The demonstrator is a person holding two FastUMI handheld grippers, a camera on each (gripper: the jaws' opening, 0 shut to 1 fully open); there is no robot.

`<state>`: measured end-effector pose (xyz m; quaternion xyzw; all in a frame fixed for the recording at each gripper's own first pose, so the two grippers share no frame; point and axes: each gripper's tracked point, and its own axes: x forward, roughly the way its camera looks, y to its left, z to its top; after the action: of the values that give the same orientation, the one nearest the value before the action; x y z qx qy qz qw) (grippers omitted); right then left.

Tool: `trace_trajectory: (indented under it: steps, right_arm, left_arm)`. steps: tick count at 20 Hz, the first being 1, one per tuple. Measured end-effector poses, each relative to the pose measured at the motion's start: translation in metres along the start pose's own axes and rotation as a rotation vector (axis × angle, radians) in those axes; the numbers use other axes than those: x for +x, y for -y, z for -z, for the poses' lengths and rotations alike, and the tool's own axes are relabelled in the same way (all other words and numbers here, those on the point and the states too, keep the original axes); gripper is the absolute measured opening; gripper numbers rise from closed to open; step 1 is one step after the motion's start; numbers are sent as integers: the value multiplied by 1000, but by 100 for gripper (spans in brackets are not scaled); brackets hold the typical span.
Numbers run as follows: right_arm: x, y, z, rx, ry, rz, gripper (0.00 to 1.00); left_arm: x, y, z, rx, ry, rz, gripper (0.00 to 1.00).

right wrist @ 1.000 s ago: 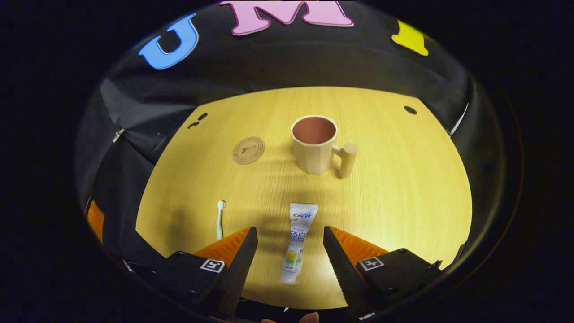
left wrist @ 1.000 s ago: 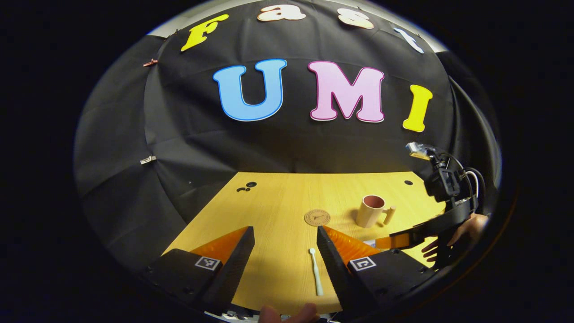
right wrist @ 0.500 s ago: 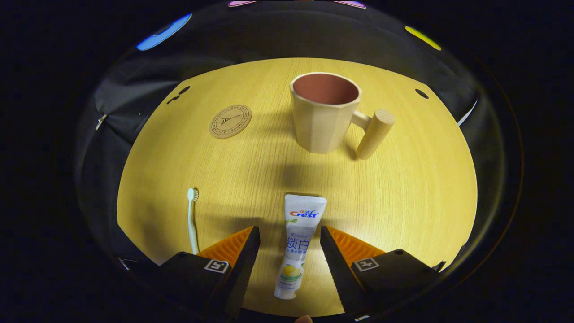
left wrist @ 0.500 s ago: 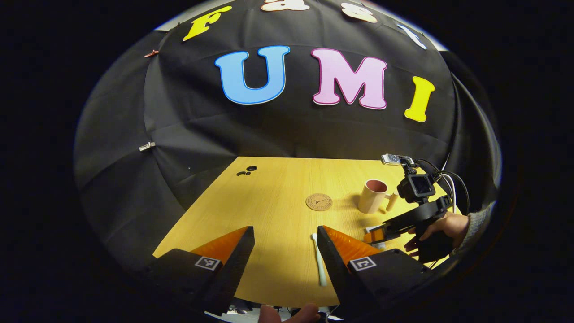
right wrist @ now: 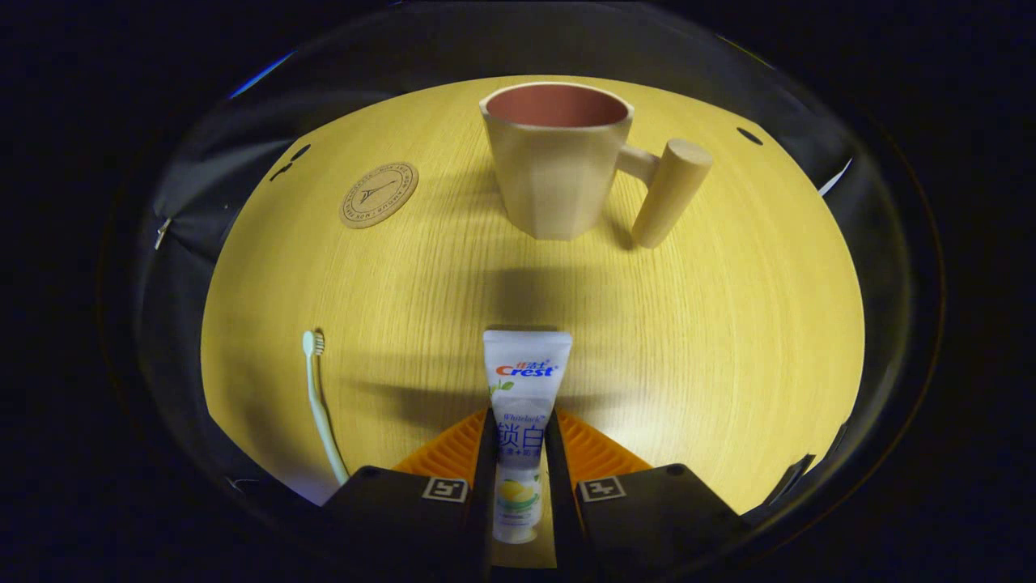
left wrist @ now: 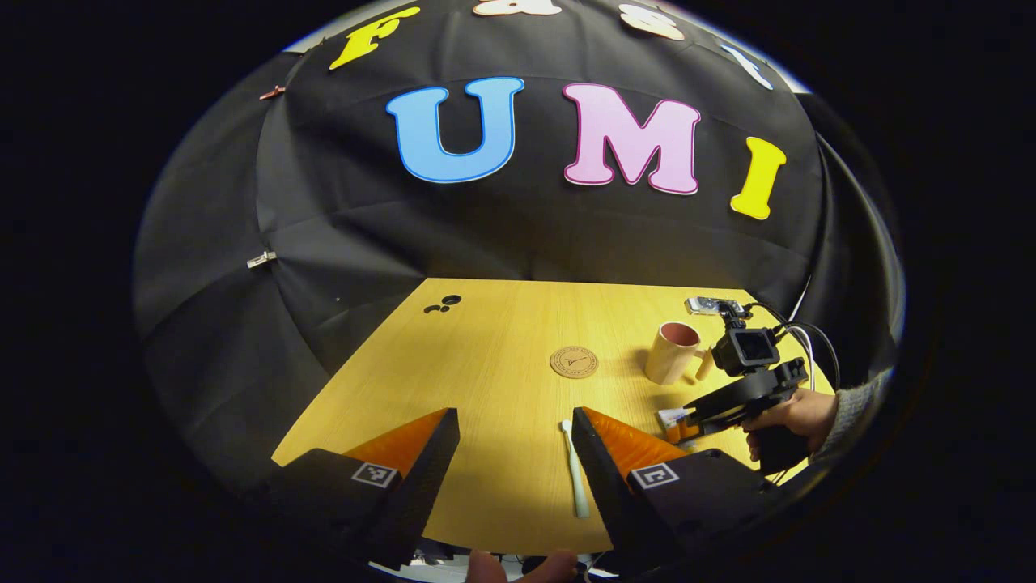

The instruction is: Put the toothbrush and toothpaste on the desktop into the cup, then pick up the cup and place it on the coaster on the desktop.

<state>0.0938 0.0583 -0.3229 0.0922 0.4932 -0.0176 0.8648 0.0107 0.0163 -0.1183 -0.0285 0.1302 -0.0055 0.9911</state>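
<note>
my right gripper [right wrist: 518, 453] pinches the toothpaste tube [right wrist: 522, 413] flat on the wooden desktop [right wrist: 728, 340].
my left gripper [left wrist: 515, 453] gapes wide and empty over the slim toothbrush [left wrist: 576, 478]; the faceted cup [right wrist: 558, 162] with its dowel handle stands beyond, the round cork coaster [right wrist: 378, 194] to its left.

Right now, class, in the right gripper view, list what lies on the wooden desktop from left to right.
Pale green toothbrush → round brown cork coaster → white toothpaste tube → beige cup with its wooden peg handle.
</note>
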Motion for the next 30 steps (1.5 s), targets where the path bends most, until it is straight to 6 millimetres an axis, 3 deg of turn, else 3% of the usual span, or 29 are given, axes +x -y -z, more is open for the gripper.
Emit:
trace_trajectory:
  steps: [4,7,14,20,23,30]
  right_arm:
    - [-4,3,0,-14,48,-27,23]
    - [-20,4,-8,35,145,-76,17]
    - [-110,15,-42,116,417,-238,17]
    - [-162,33,-61,189,495,-319,17]
    - [-175,41,-67,197,519,-337,17]
    - [-185,59,-78,169,550,-382,17]
  left_arm:
    - [2,8,1,-2,-10,26,89]
    - [8,21,7,-9,-41,57,89]
    - [43,49,44,-51,-197,109,89]
    - [80,63,83,-63,-360,95,84]
    - [94,70,110,-57,-426,88,84]
    - [130,68,143,-1,-503,34,83]
